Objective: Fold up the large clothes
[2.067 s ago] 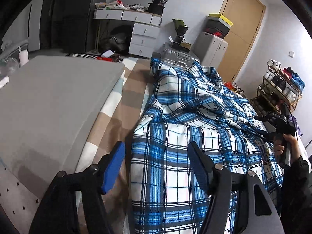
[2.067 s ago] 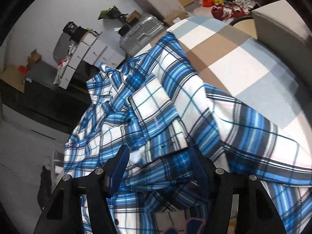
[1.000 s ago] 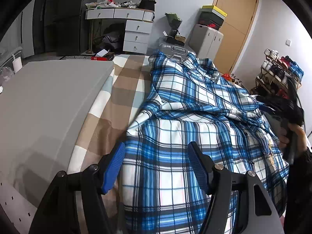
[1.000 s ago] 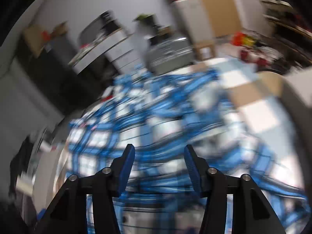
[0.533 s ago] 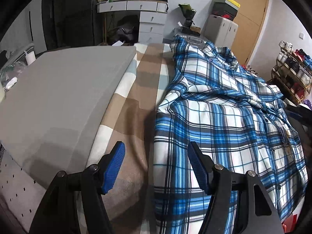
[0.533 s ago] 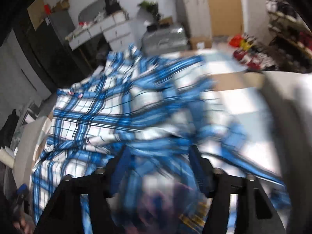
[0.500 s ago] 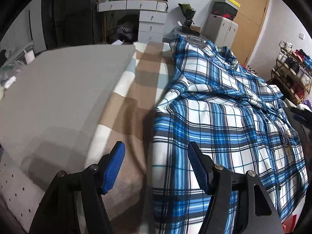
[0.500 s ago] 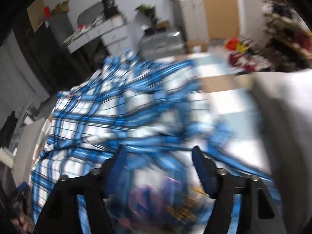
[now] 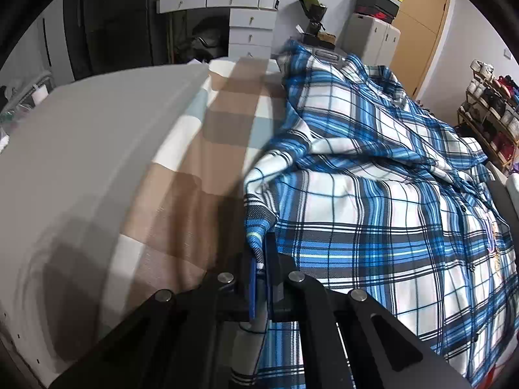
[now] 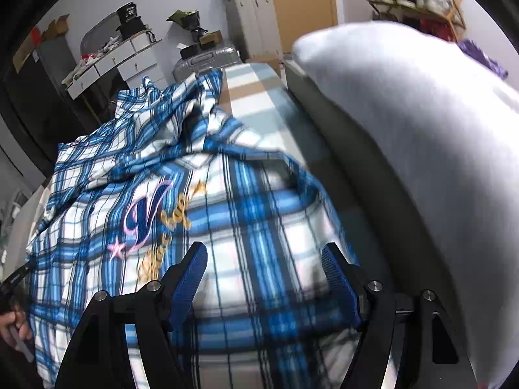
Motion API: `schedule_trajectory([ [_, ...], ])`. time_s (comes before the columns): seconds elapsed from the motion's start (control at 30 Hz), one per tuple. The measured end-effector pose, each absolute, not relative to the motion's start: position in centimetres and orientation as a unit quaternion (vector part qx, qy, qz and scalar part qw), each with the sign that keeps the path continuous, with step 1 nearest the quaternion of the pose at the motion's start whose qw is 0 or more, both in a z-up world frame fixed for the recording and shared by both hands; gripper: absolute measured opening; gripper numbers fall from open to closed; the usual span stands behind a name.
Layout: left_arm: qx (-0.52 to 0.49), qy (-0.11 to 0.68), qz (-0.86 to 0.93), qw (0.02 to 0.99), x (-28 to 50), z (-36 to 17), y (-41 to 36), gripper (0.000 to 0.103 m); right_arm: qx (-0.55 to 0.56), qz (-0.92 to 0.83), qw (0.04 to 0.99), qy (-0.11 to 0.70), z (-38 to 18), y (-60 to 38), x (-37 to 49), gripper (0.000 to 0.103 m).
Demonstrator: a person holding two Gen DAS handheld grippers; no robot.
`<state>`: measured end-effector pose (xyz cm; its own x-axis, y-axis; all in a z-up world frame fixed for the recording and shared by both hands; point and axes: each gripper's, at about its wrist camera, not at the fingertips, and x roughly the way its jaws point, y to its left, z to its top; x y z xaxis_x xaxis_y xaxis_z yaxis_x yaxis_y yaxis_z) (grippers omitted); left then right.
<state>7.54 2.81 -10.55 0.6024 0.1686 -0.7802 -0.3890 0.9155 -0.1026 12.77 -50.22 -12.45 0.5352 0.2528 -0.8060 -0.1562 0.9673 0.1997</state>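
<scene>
Shirt (image 10: pixel 227 227) hem blurred near right gripper (image 10: pixel 264 278)

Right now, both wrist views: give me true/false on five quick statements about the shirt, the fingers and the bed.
1. The left gripper has its fingers closed on an edge of the plaid shirt. True.
2. The right gripper is clamped on the shirt. False: its fingers stand apart above the fabric.
3. The shirt is red plaid. False: blue and white.
4. The shirt lies on a checked bedspread. True.
5. The shirt bears an embroidered letter. True.
</scene>
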Motion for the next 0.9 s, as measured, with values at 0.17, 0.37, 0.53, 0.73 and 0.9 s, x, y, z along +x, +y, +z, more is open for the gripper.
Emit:
schedule_trajectory([
  [0.17,-0.122,0.415,0.177,0.884,6.6,-10.2,4.2,0.000,0.057,0.114,0.879,0.460,-12.2,-50.5,10.5,0.073],
  [0.37,-0.132,0.407,0.142,0.893,4.4,-8.6,2.8,0.028,0.070,0.162,0.875,0.452,-11.7,-47.7,7.8,0.073],
  [0.53,-0.112,0.360,0.097,0.921,0.0,-6.3,0.3,0.054,0.051,0.266,0.850,0.453,-11.1,-42.7,4.9,0.073],
  [0.73,-0.087,0.362,0.016,0.928,-4.0,-6.0,-3.3,0.054,0.052,0.378,0.795,0.471,-11.9,-37.2,1.4,0.065],
  [0.9,-0.056,0.389,-0.029,0.919,-5.4,-7.3,-6.3,0.054,0.060,0.404,0.765,0.498,-13.2,-35.4,-0.3,0.049],
])
